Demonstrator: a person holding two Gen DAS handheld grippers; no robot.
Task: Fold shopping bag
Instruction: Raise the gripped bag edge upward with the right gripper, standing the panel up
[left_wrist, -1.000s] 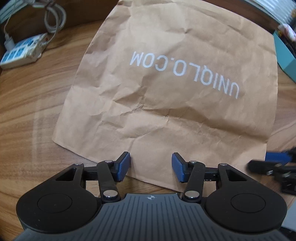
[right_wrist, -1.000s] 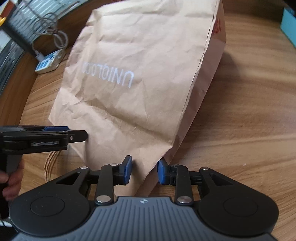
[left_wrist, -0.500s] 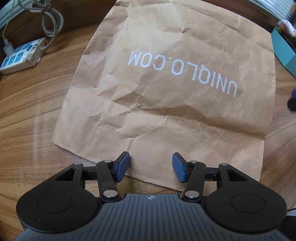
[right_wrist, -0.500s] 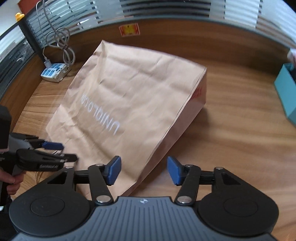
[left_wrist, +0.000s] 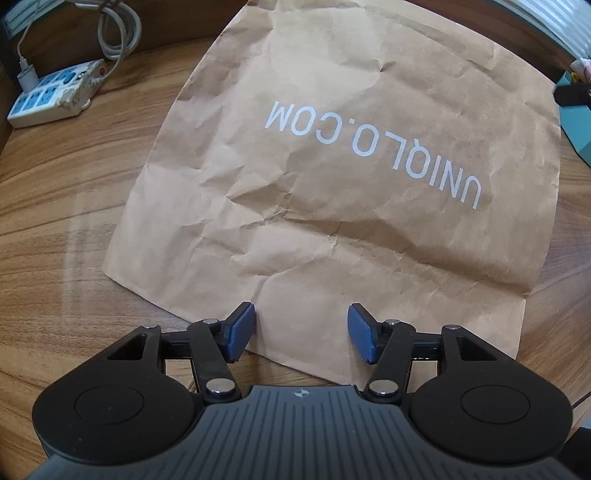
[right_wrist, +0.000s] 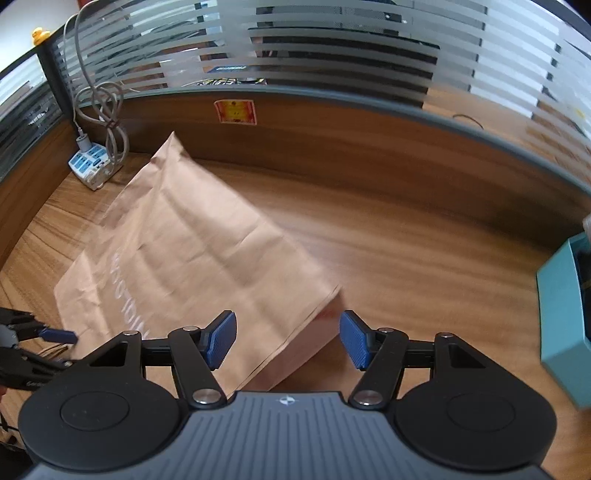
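Note:
A crumpled brown paper shopping bag (left_wrist: 332, 166) with white UNIQLO.COM lettering lies flat on the wooden table (left_wrist: 55, 221). My left gripper (left_wrist: 301, 332) hovers over the bag's near edge. Its jaws are opening, and the paper lies under the gap rather than pinched between the blue pads. In the right wrist view the bag (right_wrist: 207, 266) is blurred, with its right side edge raised a little. My right gripper (right_wrist: 288, 338) is above that edge, its jaws opening with nothing pressed between them. The left gripper's blue tip (right_wrist: 55, 334) shows at the far left.
A white power strip (left_wrist: 51, 98) with a coiled cable sits at the table's back left corner. A teal box (right_wrist: 565, 314) stands at the right. A wooden partition (right_wrist: 332, 140) with striped glass above it runs along the back edge.
My right gripper let go of the bag's near right corner, opened wide, and lifted away along the bag's right side. The left gripper stayed put and spread its jaws slightly.

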